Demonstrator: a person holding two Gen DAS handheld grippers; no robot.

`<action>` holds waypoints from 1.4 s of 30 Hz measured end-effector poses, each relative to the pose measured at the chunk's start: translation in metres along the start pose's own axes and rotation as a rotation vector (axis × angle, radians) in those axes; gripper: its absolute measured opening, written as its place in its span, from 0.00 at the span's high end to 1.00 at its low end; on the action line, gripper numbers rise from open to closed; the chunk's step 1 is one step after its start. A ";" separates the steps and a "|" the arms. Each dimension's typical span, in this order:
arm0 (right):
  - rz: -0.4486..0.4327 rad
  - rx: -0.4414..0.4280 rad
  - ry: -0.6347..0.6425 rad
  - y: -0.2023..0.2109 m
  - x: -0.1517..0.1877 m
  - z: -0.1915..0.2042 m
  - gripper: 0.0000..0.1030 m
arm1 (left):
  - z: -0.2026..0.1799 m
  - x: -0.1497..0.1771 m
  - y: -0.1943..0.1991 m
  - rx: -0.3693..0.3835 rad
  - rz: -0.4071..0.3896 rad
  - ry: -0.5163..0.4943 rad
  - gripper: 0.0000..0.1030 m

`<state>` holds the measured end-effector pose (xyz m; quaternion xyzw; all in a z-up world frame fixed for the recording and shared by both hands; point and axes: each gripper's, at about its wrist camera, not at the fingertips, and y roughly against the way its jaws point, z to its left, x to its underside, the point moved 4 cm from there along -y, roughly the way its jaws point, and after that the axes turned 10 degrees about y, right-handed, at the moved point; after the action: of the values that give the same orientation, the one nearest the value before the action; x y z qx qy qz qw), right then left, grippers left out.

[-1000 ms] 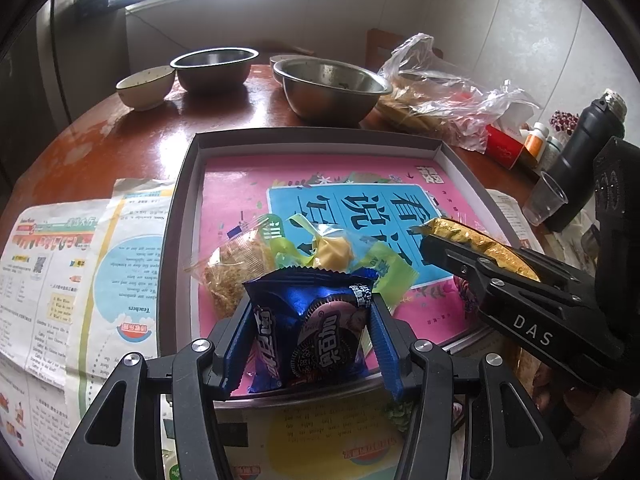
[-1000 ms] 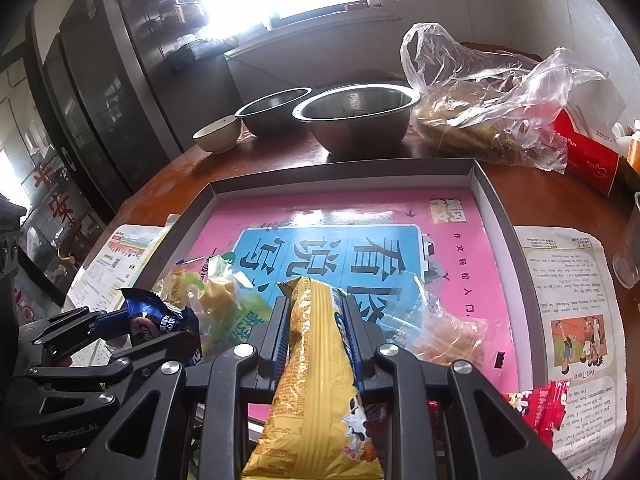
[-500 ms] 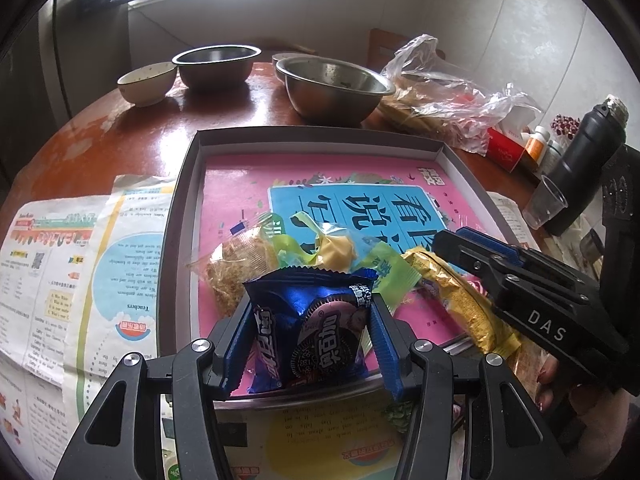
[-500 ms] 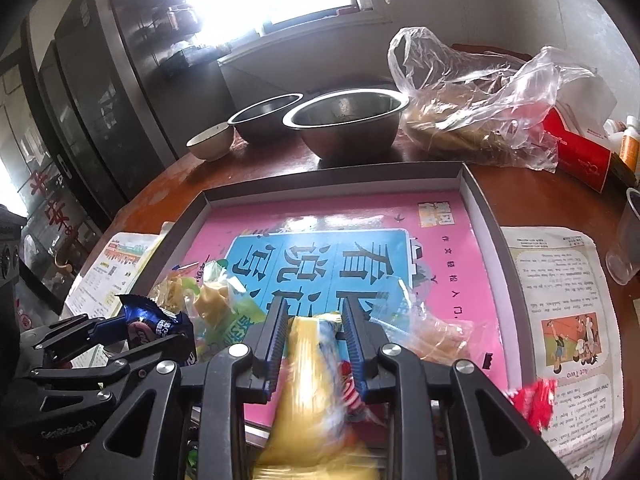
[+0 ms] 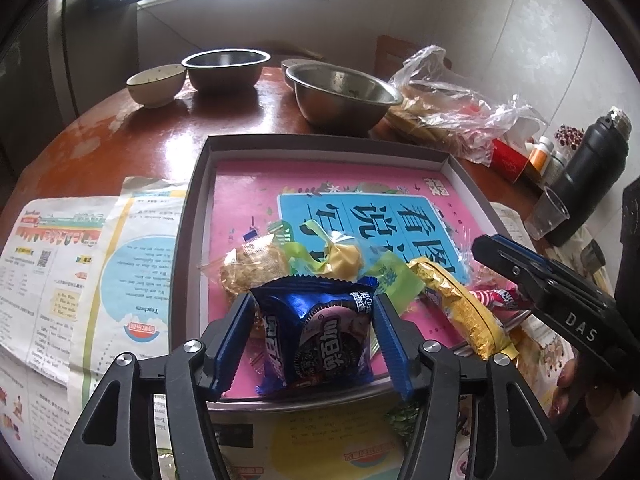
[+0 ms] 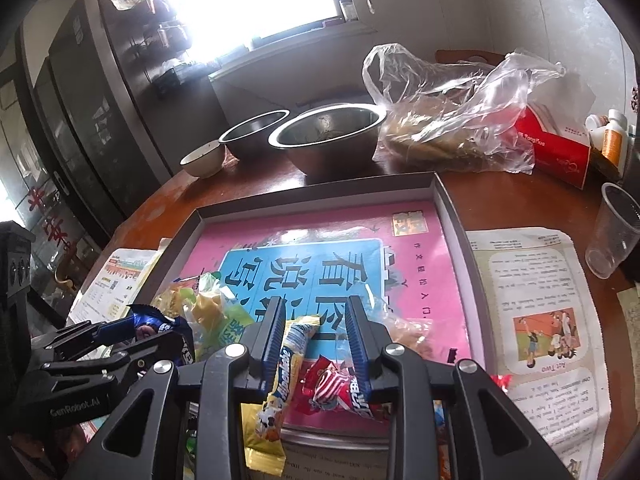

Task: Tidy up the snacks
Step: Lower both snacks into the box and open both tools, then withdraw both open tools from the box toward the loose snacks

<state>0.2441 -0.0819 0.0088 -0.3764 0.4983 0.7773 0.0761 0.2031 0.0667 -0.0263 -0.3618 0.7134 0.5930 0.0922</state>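
Note:
My left gripper (image 5: 314, 328) is shut on a blue cookie packet (image 5: 320, 340) and holds it over the near edge of the grey box lid (image 5: 192, 216) with a pink sheet inside. My right gripper (image 6: 316, 328) is open; the long yellow snack bar (image 6: 280, 368) lies loose between its jaws, draped over the lid's near rim. A red-and-white candy packet (image 6: 340, 384) lies beside it. A pile of small clear and green wrapped snacks (image 5: 296, 256) sits in the lid's near left part. The yellow bar also shows in the left wrist view (image 5: 460, 312).
Two steel bowls (image 5: 344, 92) and a small ceramic bowl (image 5: 156, 84) stand behind the lid. A clear plastic bag of food (image 6: 452, 120), a red box (image 6: 556, 148), a plastic cup (image 6: 612, 232) and a black flask (image 5: 588, 172) are at the right. Newspaper sheets (image 5: 72, 272) flank the lid.
My right gripper opened and let go of the yellow snack bar, which dropped onto the lid's near rim. The right gripper rose a little. My left gripper still holds the blue packet.

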 end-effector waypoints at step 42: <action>-0.078 -0.014 0.023 0.056 0.008 0.021 0.57 | 0.031 -0.001 0.068 -0.025 -0.120 0.052 0.27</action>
<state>0.2003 -0.0937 0.0485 -0.4051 0.4788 0.7727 0.0980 0.1526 0.0979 0.0186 -0.4203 0.6852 0.5856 0.1047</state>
